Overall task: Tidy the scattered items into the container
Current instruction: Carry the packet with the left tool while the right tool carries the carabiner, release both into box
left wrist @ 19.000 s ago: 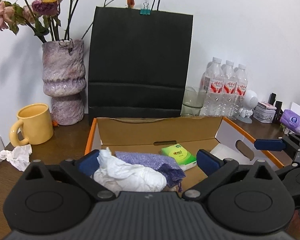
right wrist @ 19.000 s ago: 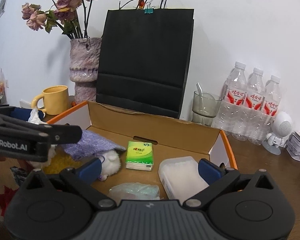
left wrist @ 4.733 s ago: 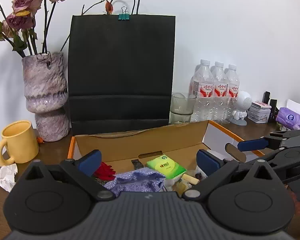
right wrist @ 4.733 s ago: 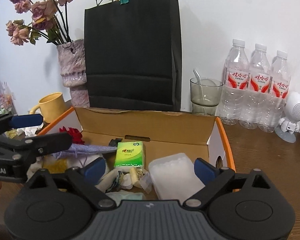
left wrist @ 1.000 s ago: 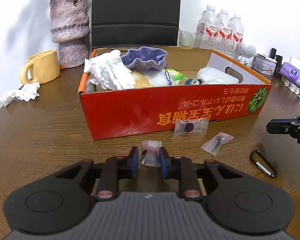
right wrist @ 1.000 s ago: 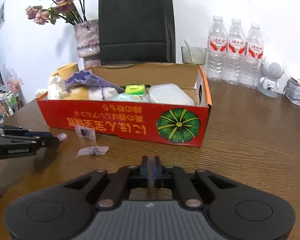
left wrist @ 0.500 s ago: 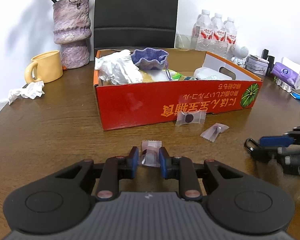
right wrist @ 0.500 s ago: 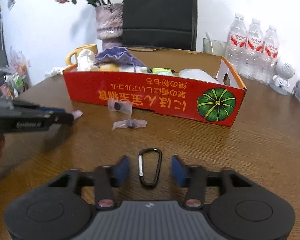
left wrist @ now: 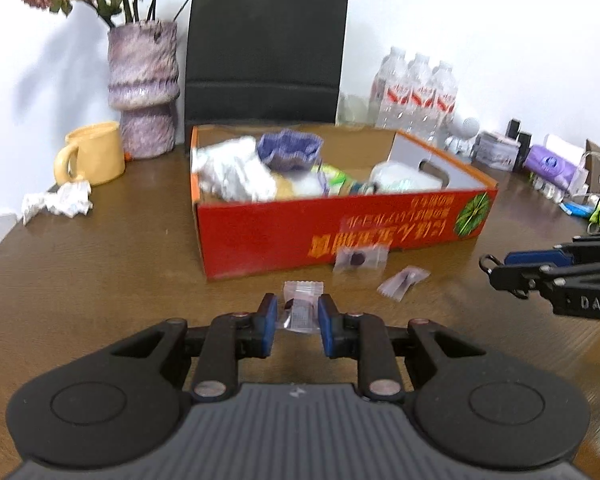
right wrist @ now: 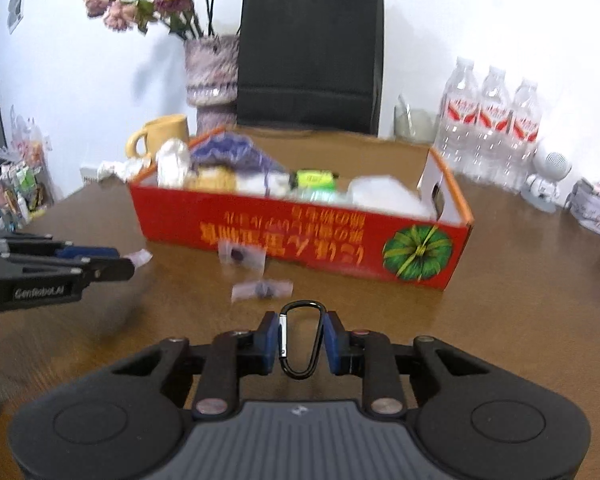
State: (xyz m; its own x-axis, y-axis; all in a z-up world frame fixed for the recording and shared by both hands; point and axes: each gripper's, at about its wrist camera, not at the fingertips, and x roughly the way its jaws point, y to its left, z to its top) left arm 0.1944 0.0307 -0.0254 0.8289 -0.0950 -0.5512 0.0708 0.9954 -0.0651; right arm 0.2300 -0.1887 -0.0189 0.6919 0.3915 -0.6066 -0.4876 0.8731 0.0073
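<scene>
Two grabs done: left gripper (left wrist: pixel 298 318) fingers pinch candy packet (left wrist: pixel 302 304), right gripper (right wrist: pixel 302 338) fingers squeeze clip (right wrist: pixel 302 338), both near red box (left wrist: pixel 340 224). Next: carry over box, drop. Two packets (left wrist: pixel 360 258) wait on table (left wrist: pixel 100 264).

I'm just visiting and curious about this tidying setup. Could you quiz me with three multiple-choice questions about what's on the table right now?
1. Where do the two loose clear sachets lie?
A. inside the box
B. on the table before the red cardboard box
C. beside the mug

2. How many water bottles stand at the wall?
A. two
B. three
C. five

3. What does the right gripper hold?
A. nothing
B. a tissue
C. a black metal carabiner

Answers: 1 B, they rest on the wood; 2 B, three caps; 3 C, it sits clamped between the pads.
</scene>
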